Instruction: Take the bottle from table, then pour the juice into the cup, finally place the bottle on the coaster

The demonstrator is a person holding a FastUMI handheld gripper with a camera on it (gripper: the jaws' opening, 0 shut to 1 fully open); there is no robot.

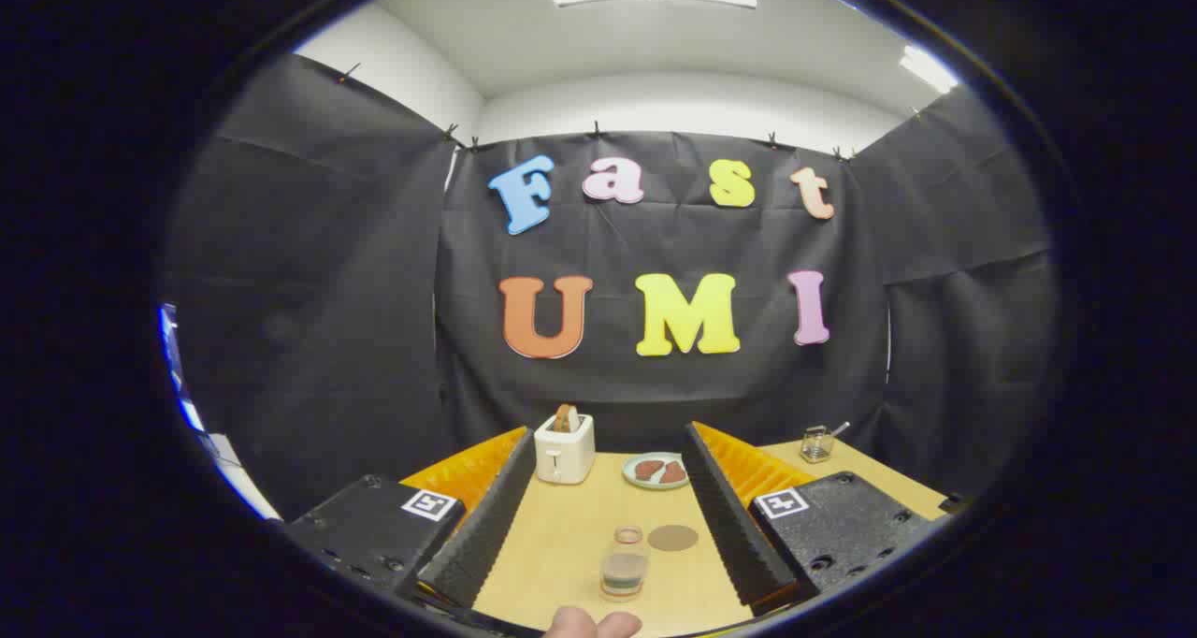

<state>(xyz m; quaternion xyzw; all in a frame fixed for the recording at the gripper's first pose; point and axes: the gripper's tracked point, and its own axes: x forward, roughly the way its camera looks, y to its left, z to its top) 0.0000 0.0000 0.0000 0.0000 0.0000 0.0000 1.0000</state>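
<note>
Gripper view: fingers [612,488] apart around cup [625,563], toaster [564,447] beyond.

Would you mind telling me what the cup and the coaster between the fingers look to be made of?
Cup: seemingly clear glass or plastic; the table shows through it. Coaster: thin, matte brown disc, perhaps cork or wood. The gripper fingers stand wide open around both.

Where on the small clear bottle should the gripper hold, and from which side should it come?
Grip the bottle around its body, below the narrower neck, coming level from the near side. It stands upright between the open fingers of the gripper, with the coaster just beyond to its right, so a sideways grasp probably suits pouring.
</note>
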